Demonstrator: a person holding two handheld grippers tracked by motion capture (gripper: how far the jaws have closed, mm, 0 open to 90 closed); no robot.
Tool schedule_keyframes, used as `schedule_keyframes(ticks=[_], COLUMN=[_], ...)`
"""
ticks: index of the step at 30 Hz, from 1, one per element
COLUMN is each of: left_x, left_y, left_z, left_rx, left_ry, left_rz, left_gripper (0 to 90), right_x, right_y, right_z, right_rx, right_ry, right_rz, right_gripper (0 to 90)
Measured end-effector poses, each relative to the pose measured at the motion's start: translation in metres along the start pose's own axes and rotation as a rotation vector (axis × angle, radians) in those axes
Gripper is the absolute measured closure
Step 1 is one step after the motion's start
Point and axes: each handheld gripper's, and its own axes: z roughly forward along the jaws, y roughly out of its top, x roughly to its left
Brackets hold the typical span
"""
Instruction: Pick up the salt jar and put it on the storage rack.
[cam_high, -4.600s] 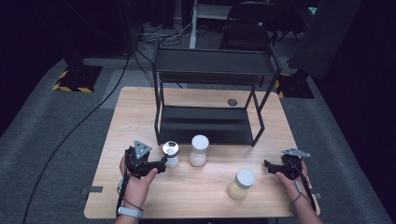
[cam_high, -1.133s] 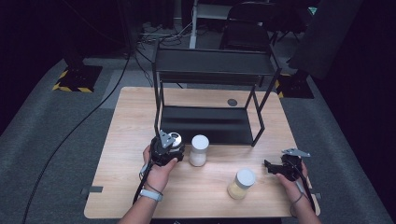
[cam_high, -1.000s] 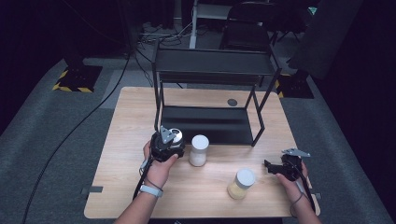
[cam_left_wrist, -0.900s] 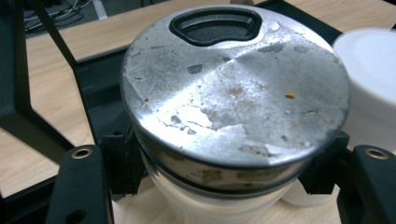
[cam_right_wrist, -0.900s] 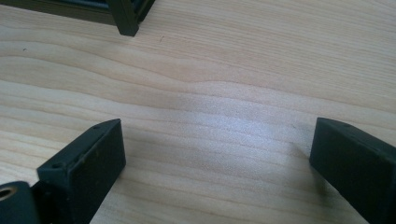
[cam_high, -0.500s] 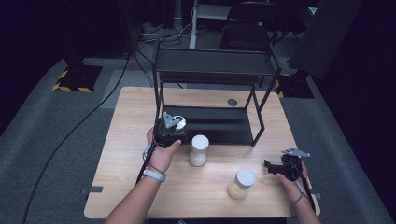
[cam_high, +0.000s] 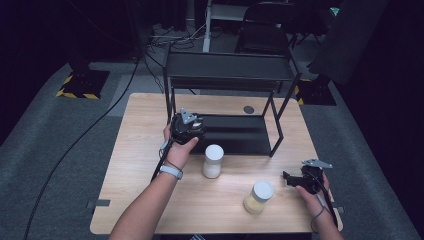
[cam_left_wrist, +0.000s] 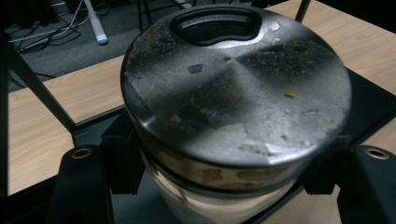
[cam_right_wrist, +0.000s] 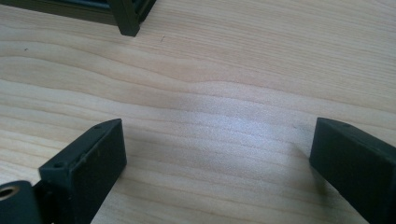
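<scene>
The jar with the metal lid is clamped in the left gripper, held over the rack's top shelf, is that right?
Not quite. The left gripper does clamp the jar with the metal lid, but the high view shows it at the rack's lower shelf, under the top shelf, not over it.

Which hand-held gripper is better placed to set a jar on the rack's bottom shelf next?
Left. The left hand-held gripper is shut on the metal-lidded jar, at the black rack's bottom shelf. The right hand-held gripper stands open above bare table, holding nothing, farther from the rack.
</scene>
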Motion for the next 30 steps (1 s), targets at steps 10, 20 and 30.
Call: schedule_keyframes(ticks=[10,20,30], left_x=[0.006,0.016,0.021], left_y=[-0.005,-0.012,-0.019], left_z=[0.030,0.055,0.066], left_rx=[0.027,0.048,0.053], left_ry=[0.008,0.002,-0.020], left_rz=[0.009,0.016,0.014], left_gripper=[30.7,30.7,30.7], right_x=[0.000,-0.001,-0.002], right_y=[0.000,0.000,0.000], right_z=[0.000,0.000,0.000], right_rx=[0.000,-0.001,-0.002], right_ry=[0.002,0.006,0.010], right_rz=[0.000,-0.005,-0.008], right_gripper=[3.4,3.5,3.7])
